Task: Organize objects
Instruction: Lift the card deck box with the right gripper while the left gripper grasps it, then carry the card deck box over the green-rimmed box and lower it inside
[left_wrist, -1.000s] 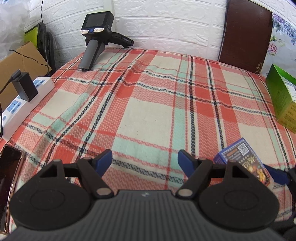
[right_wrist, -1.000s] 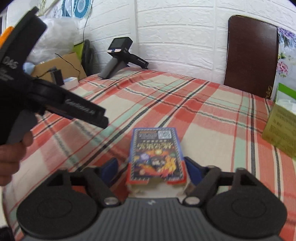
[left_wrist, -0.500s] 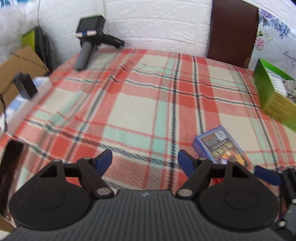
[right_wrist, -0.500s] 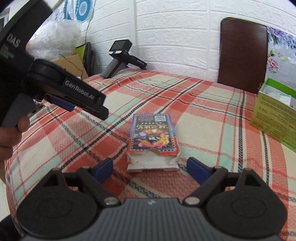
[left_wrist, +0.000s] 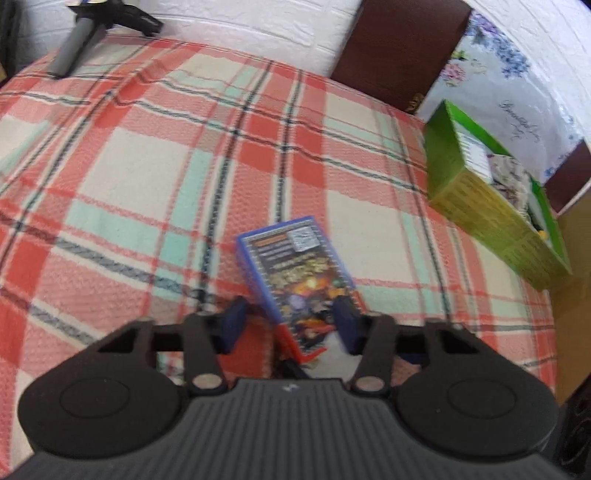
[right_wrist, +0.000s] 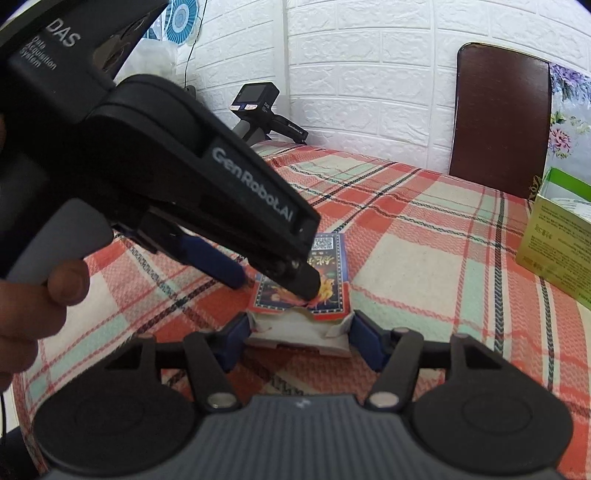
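The card box (right_wrist: 306, 291), blue-edged with a printed picture and a code square on its face, is laid flat on the plaid-covered tabletop (left_wrist: 147, 166), its open white flap end turned toward the near side. In the right wrist view the right claw (right_wrist: 299, 339) is seen closing around that near end, one blue pad at each side of the flaps; whether the pads already press cannot be told. The left claw (left_wrist: 288, 325) is closing too, with the box's near red corner between its blue fingers (left_wrist: 232, 325), the right finger set over the box's face; a firm grip cannot be confirmed. A hand (right_wrist: 33, 295) is seen at the left claw's handle. A green box (left_wrist: 491, 206) stands at the far right edge, well apart. A spare handheld gripper (right_wrist: 258, 110) lies far left by the white brick wall.
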